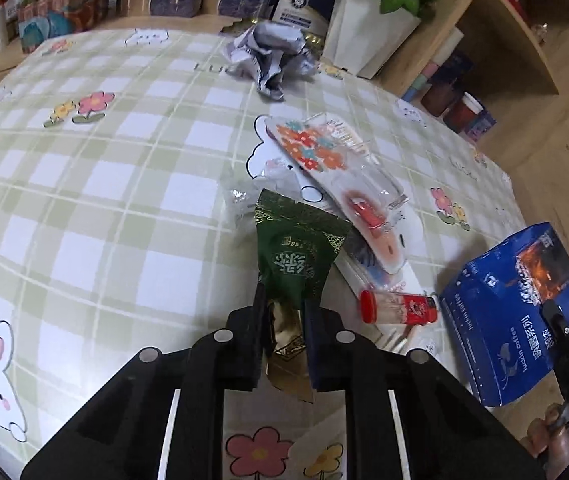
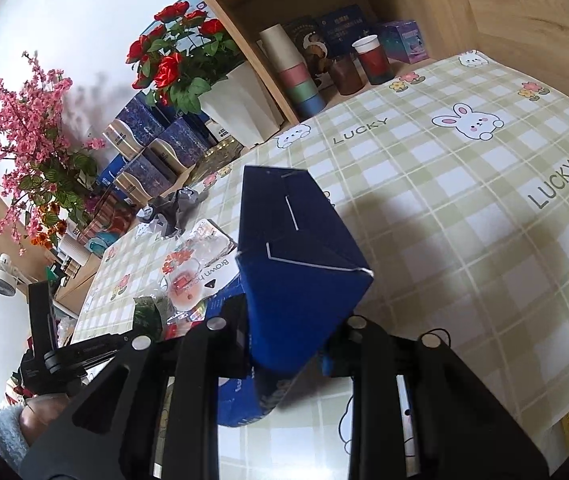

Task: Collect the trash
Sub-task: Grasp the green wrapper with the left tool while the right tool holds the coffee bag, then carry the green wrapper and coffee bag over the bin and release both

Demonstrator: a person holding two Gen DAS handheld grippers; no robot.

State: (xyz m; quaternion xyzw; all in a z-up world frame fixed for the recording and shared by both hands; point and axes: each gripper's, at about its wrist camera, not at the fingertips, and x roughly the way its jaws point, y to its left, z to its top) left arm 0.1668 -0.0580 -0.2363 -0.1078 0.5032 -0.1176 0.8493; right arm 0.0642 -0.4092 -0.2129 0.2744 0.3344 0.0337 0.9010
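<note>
Green-and-white checked cloth with rabbits and flowers covers the bench (image 1: 84, 184); wooden shelves with cups and boxes stand behind it, with a white pot of red roses (image 2: 188, 60) at the far edge.

Left gripper (image 1: 282, 336): clamped on the lower end of a green foil packet (image 1: 298, 256), which sticks out forward and upward from between the fingers. Just beyond the packet lies a clear plastic blister pack with an orange flower card (image 1: 336, 176). To its right, a small red-capped bottle (image 1: 398, 306) lies on its side on the cloth. Farther back, a ball of crumpled paper (image 1: 270, 54) sits near the pot.

Right gripper (image 2: 284, 344): closed on a blue carton (image 2: 296, 264), held off the cloth and tilted, one corner pointing right.

Left wrist view alone shows the carton's printed face (image 1: 524, 300) at its right edge, and the bottle. Right wrist view alone shows the carton's plain dark underside, a pink blossom spray (image 2: 24, 128) at the left, and stacked pastel cups (image 2: 296, 76) on the shelf.
</note>
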